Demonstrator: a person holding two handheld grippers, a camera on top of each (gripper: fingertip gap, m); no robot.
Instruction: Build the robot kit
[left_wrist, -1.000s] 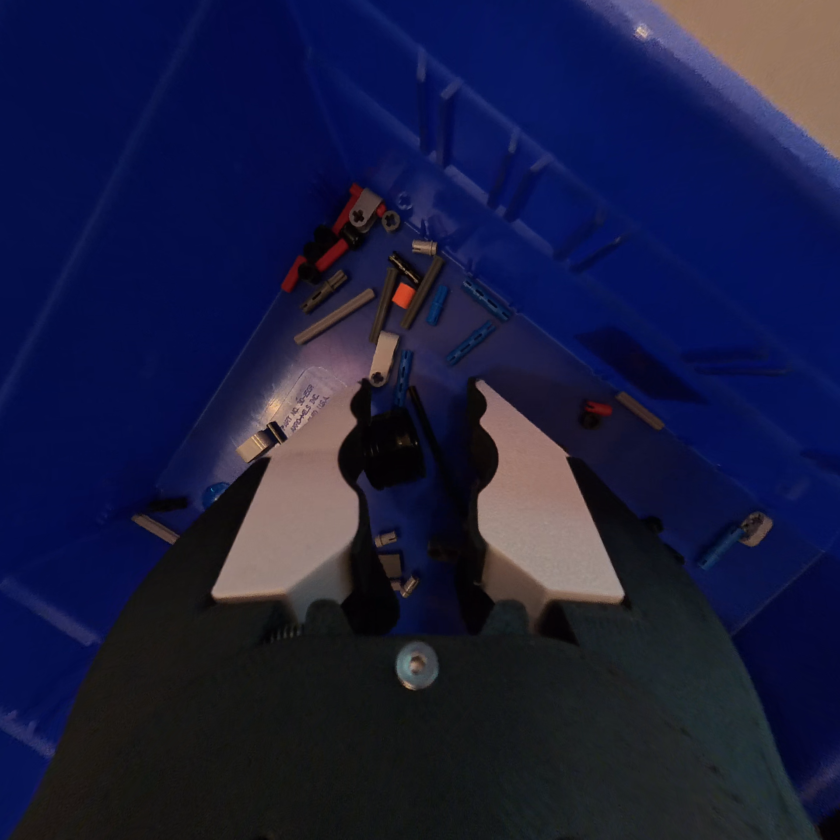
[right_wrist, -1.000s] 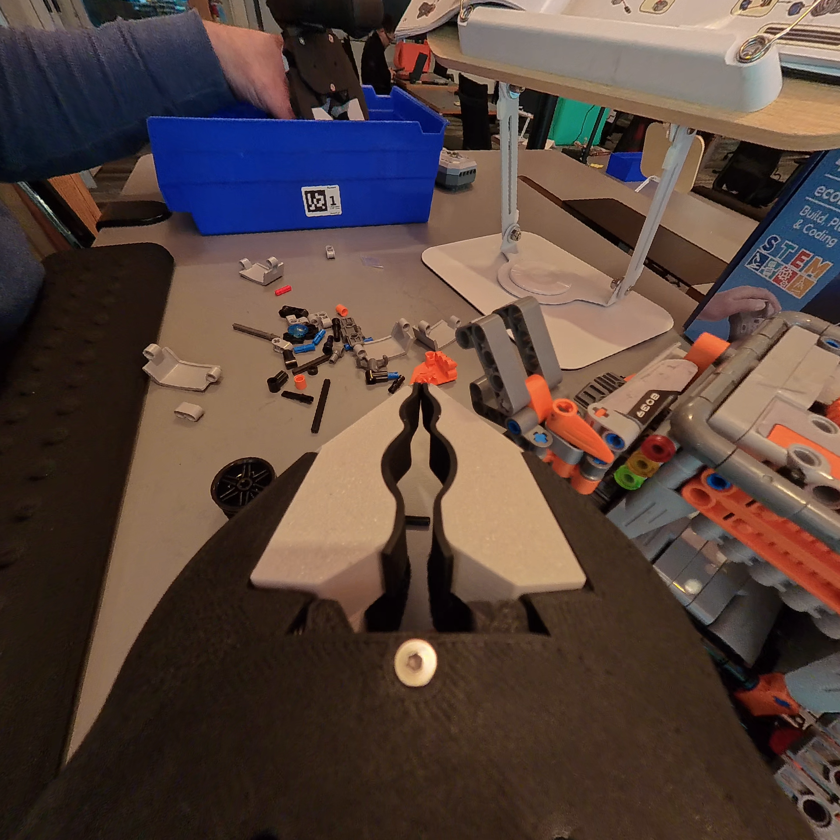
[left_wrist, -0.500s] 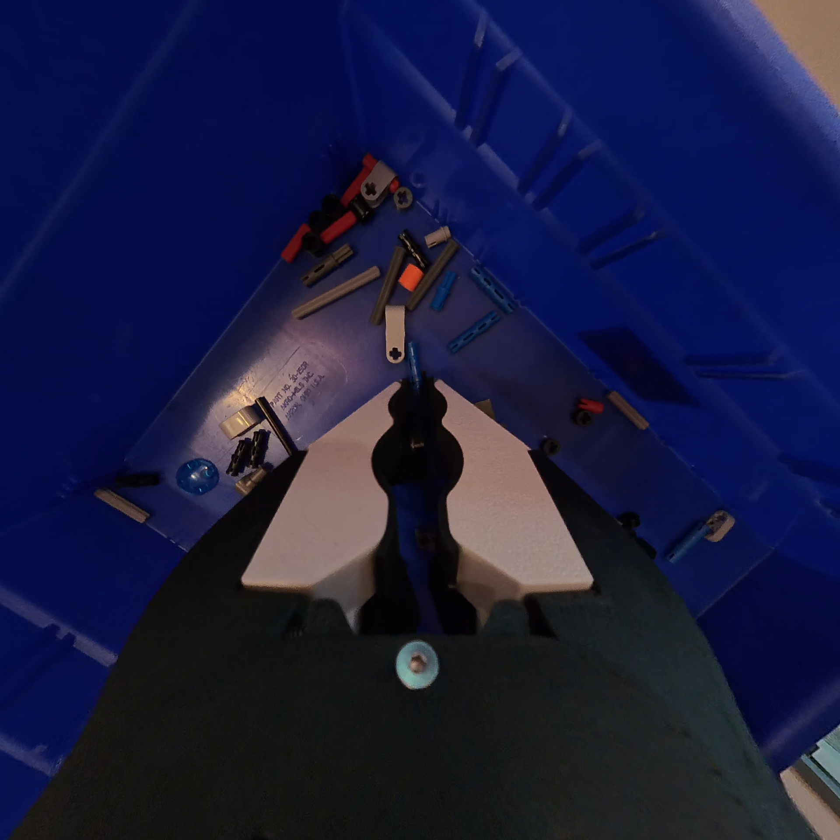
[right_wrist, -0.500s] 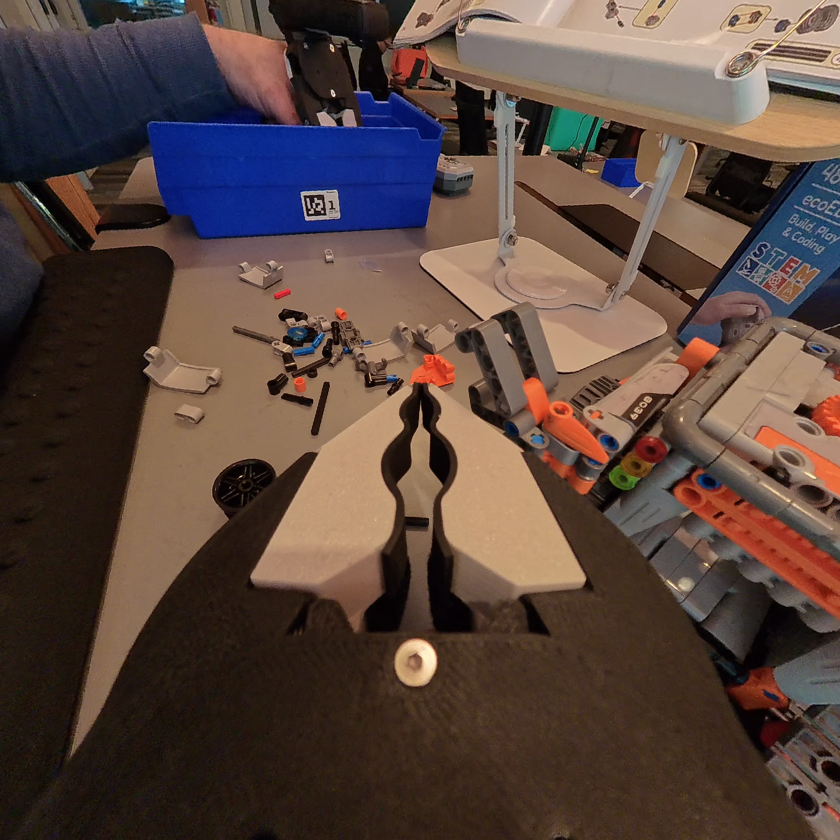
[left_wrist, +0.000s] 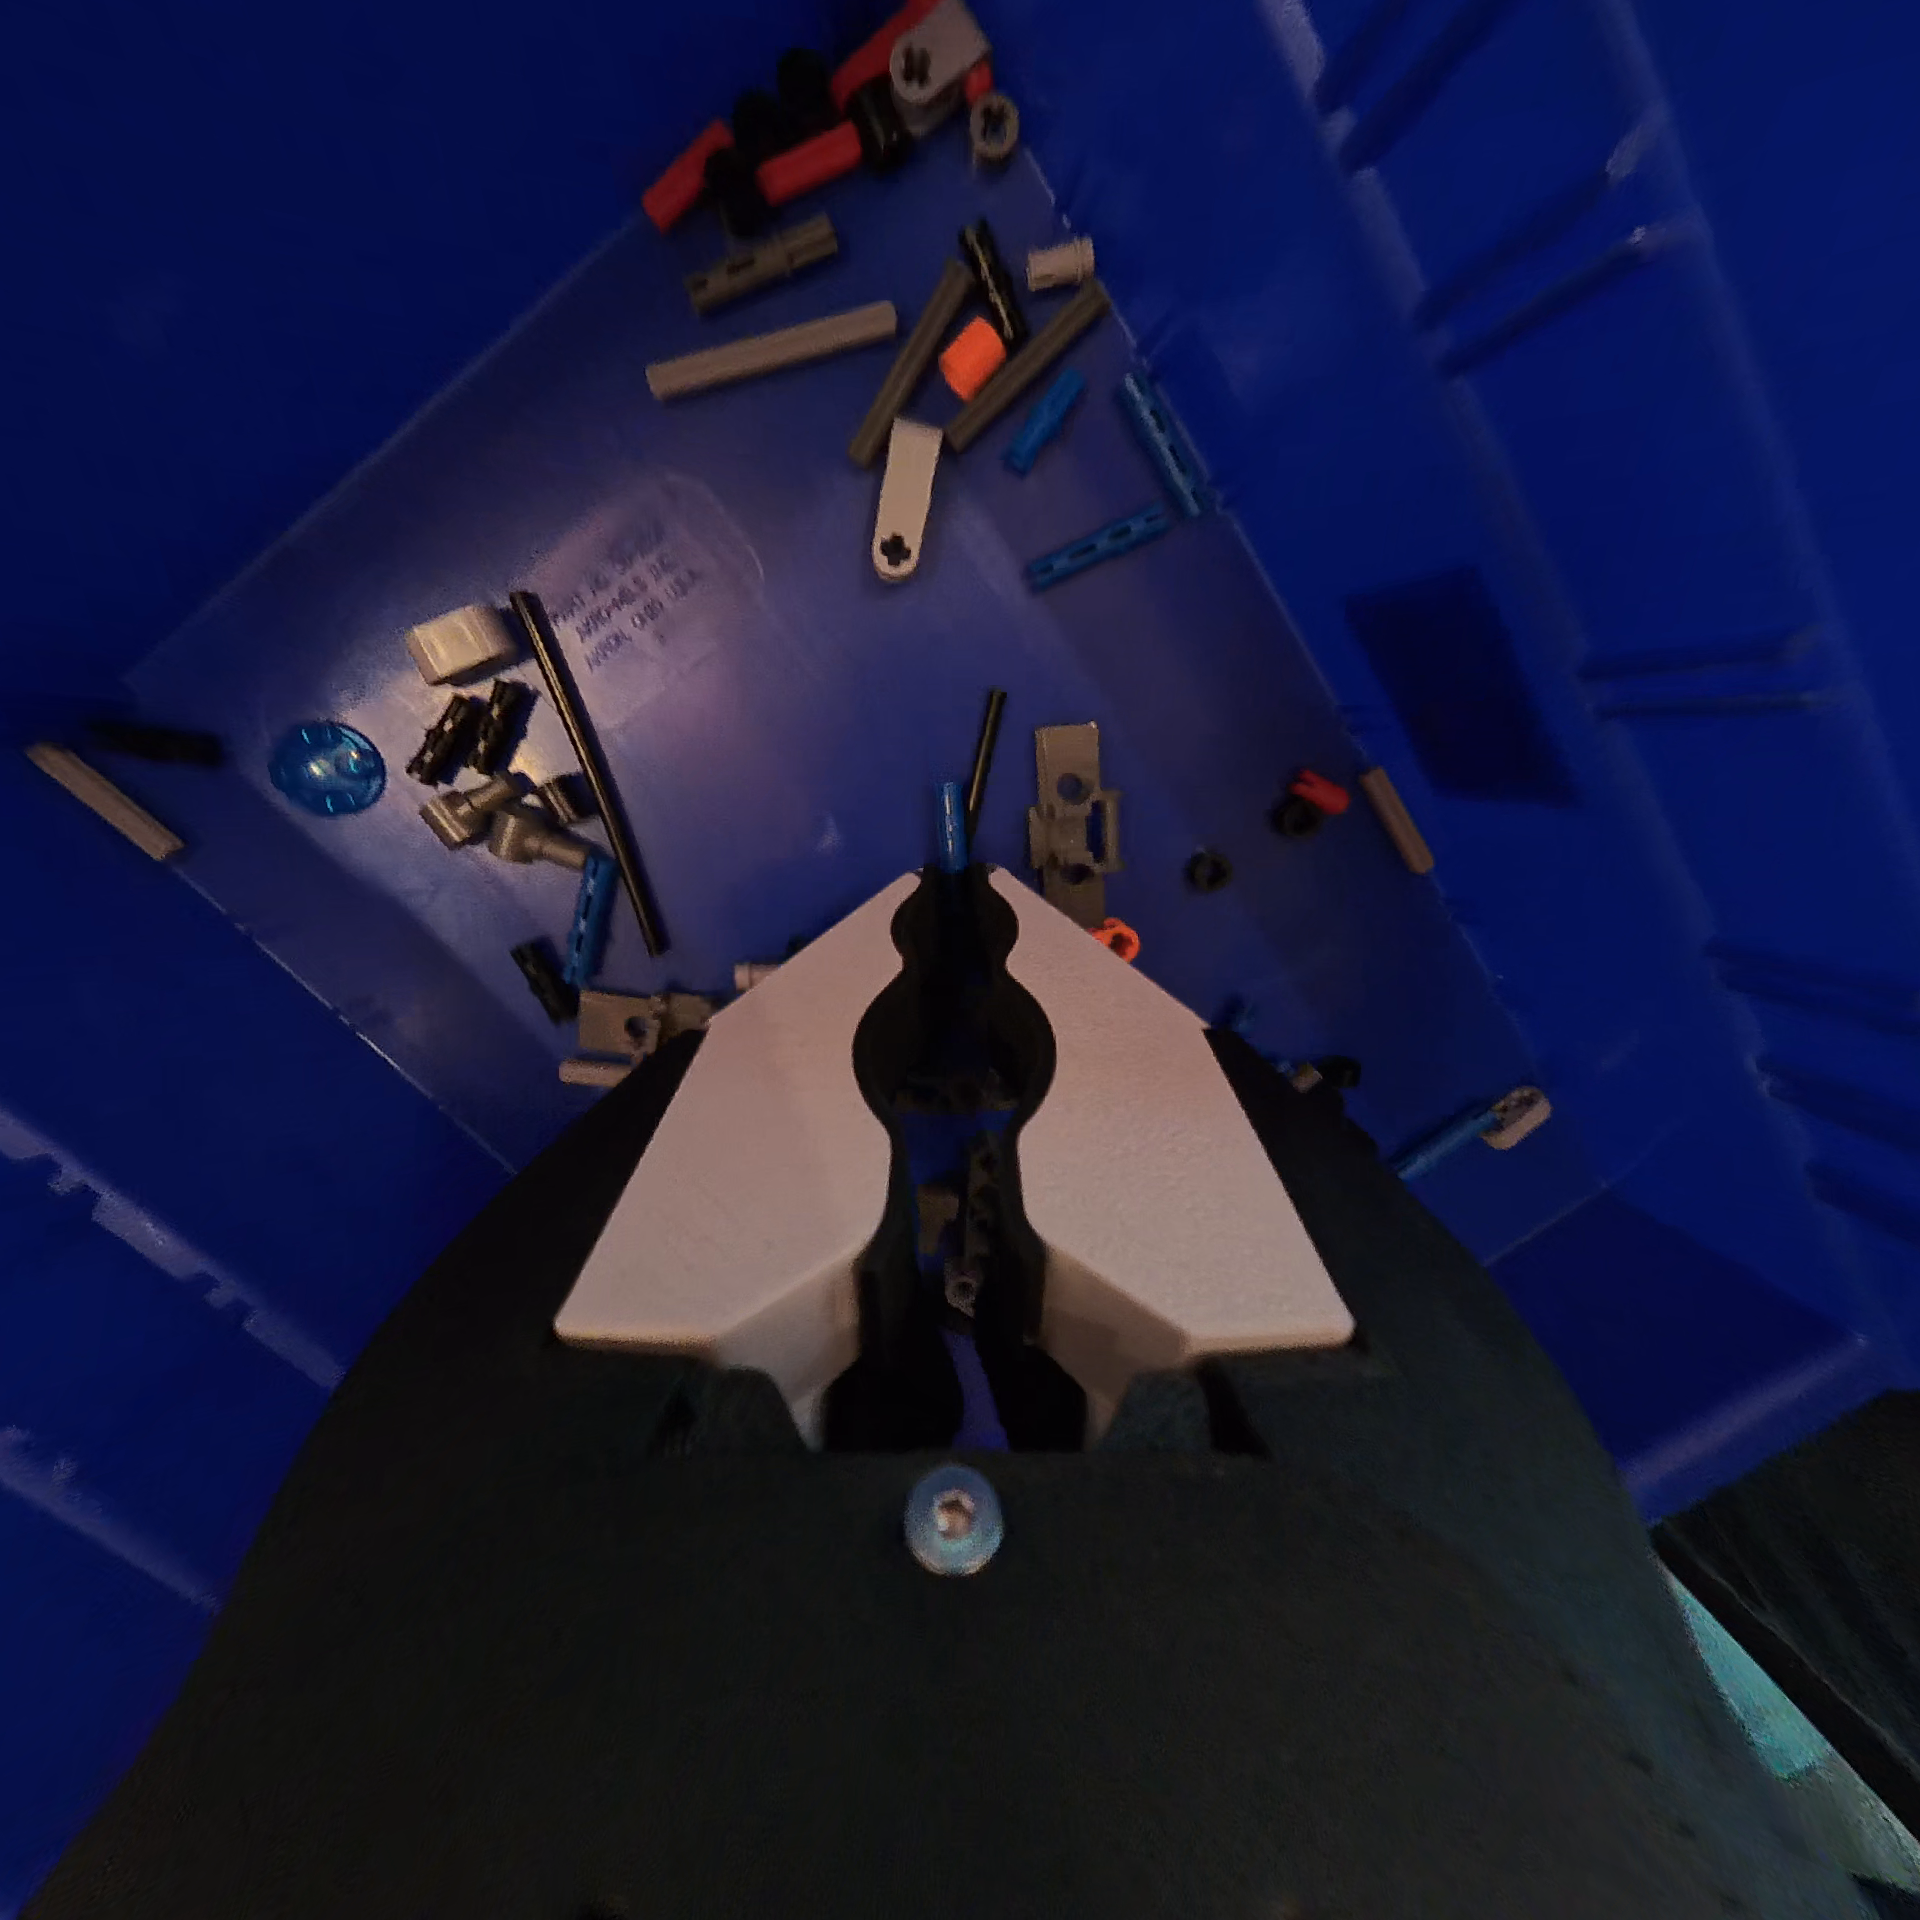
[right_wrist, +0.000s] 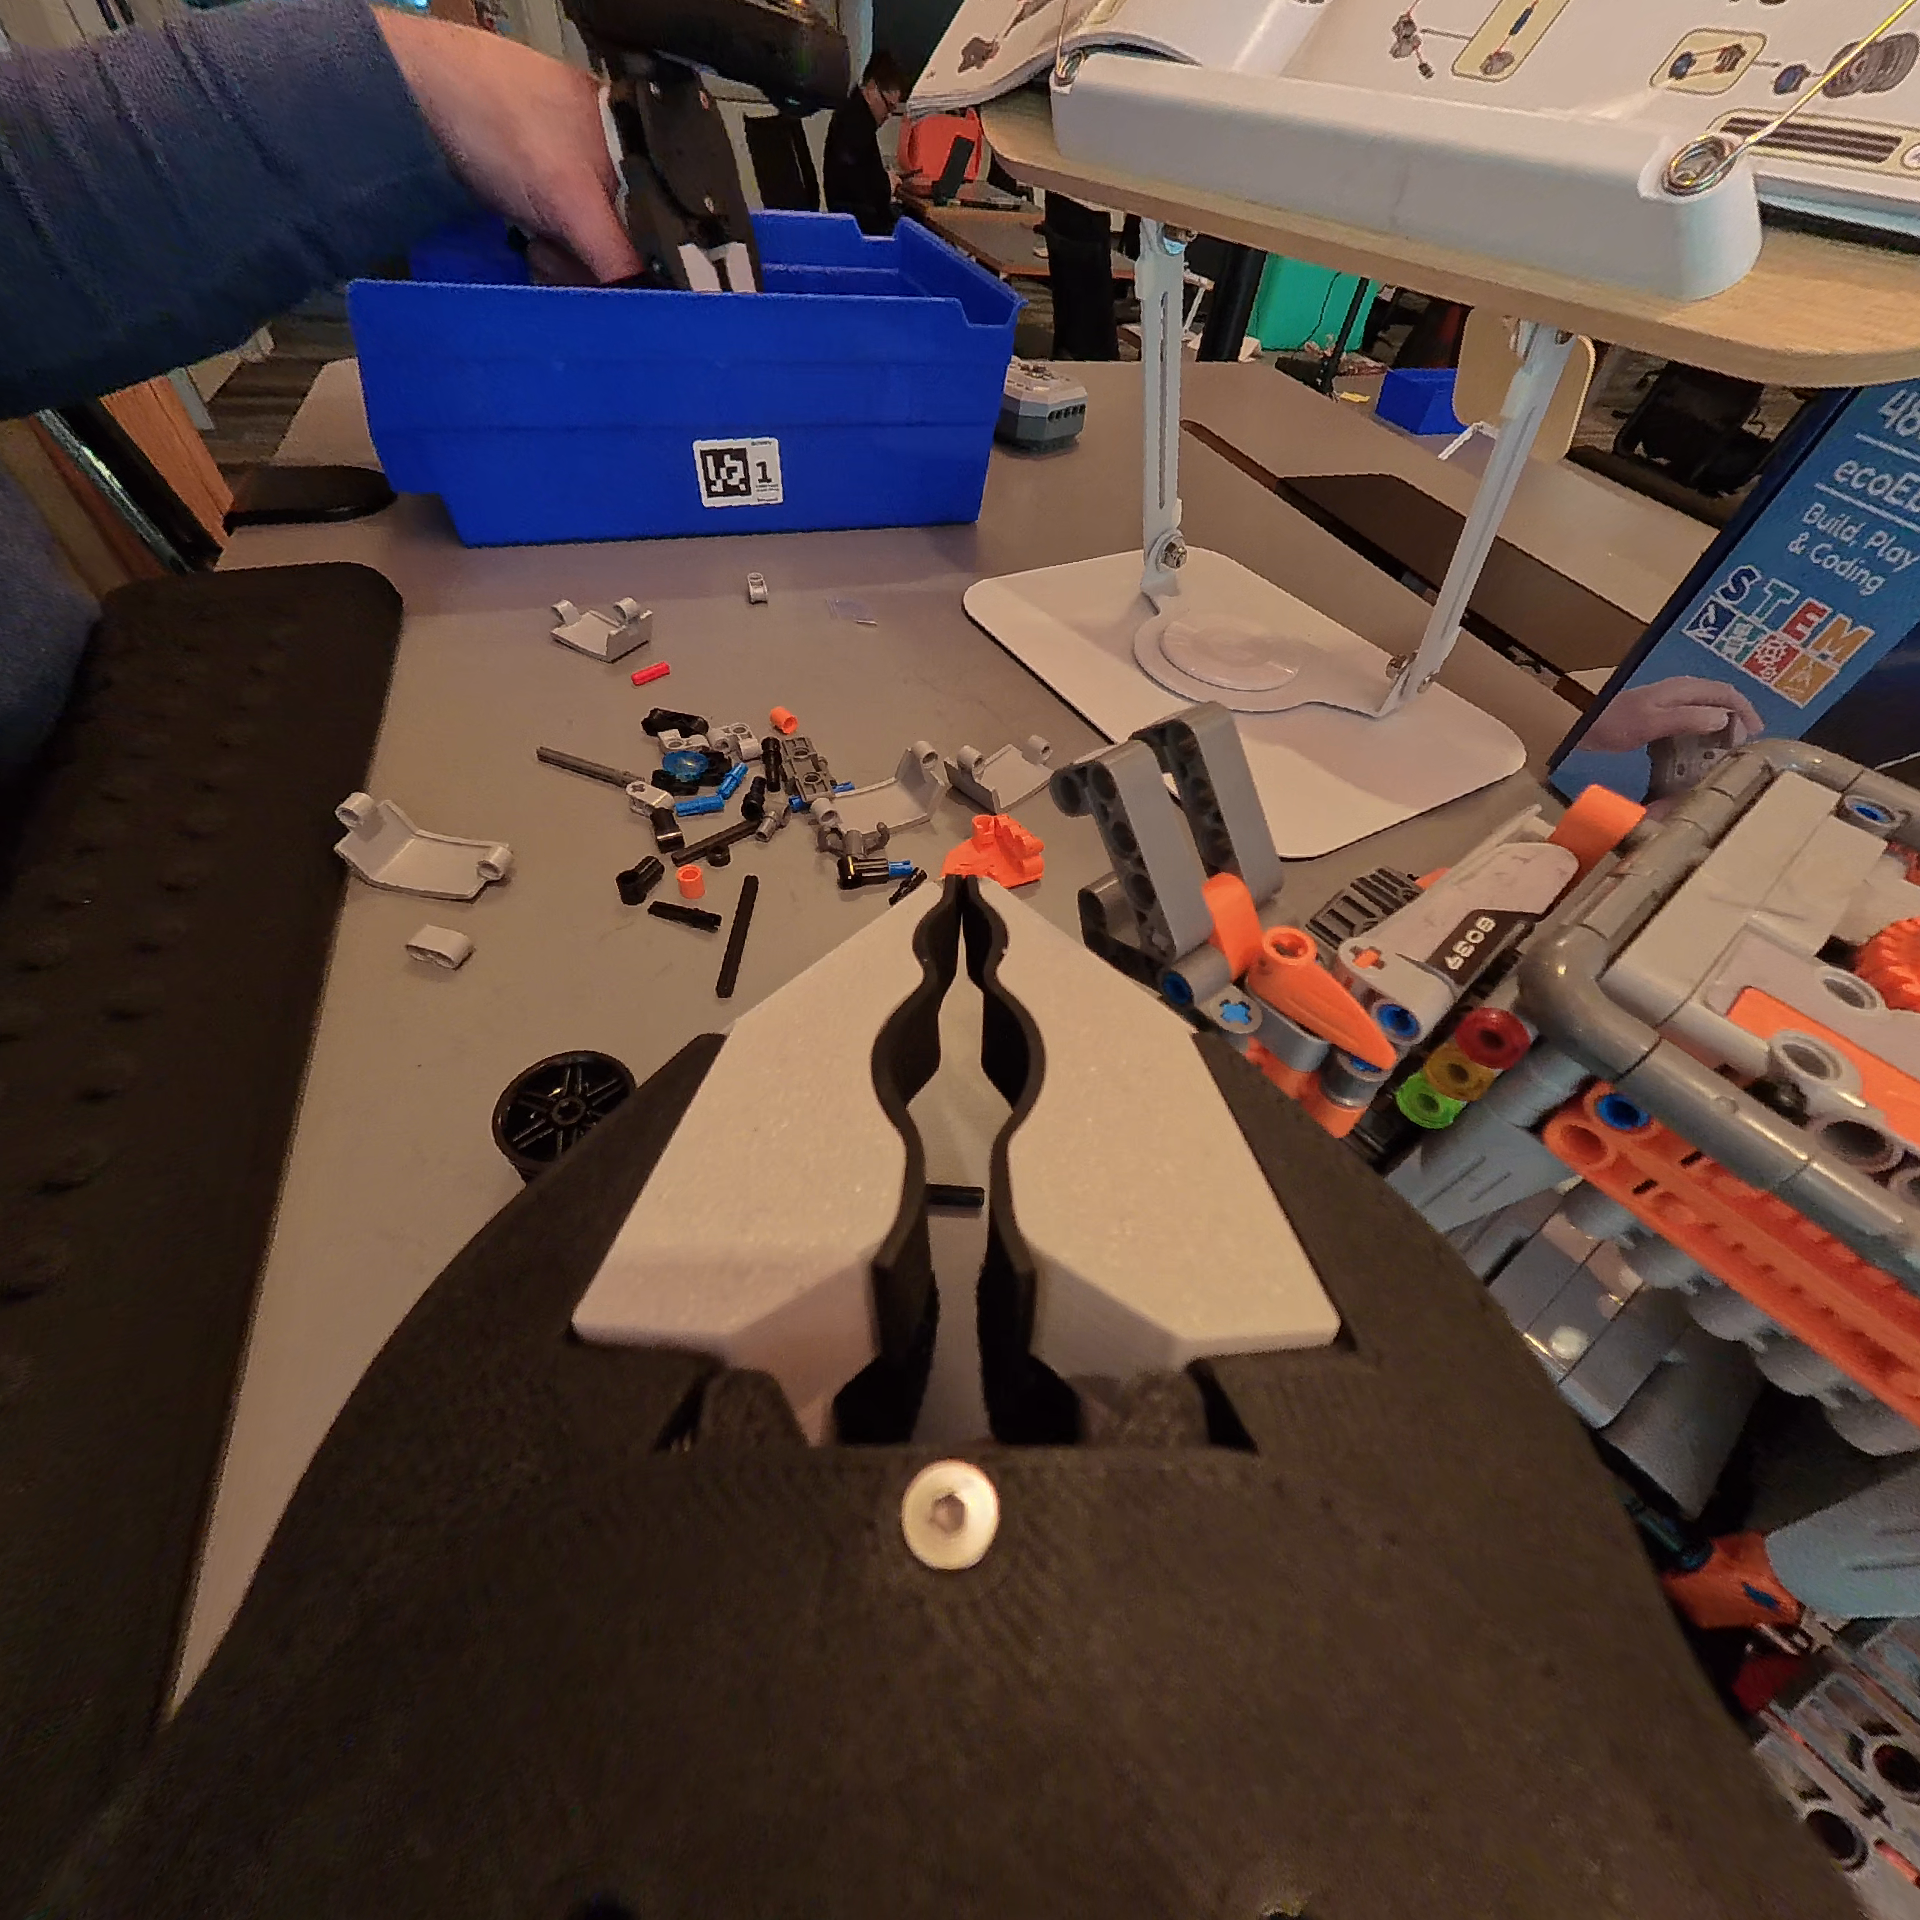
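Observation:
My left gripper (left_wrist: 951, 883) is inside a blue bin (left_wrist: 1455, 312), above its floor. Its jaws are shut on a small blue pin (left_wrist: 949, 831) that sticks out past the tips, and a dark part sits in the hollow behind them. Several loose pins, axles and grey connectors (left_wrist: 904, 499) lie on the bin floor. In the right wrist view the left gripper (right_wrist: 707, 249) shows in a hand at the bin (right_wrist: 675, 416). My right gripper (right_wrist: 956, 883) is shut and empty, over the grey table, just short of an orange piece (right_wrist: 997, 847).
Loose small parts (right_wrist: 727, 790), a black wheel (right_wrist: 561, 1112) and grey panels (right_wrist: 416, 852) lie on the table. A grey and orange brick model (right_wrist: 1558, 1039) stands at the right, a white stand (right_wrist: 1247, 665) behind it, and a black mat (right_wrist: 156, 935) at the left. The left gripper's tips are roughly 45 centimeters from the right gripper's. The left gripper is farther from the orange piece (right_wrist: 997, 847), some 35 centimeters, than the right, some 12 centimeters.
My left gripper closed from open around a black round part and has drawn back up from the bin floor with the blue pin at its tips. The right gripper has barely moved.

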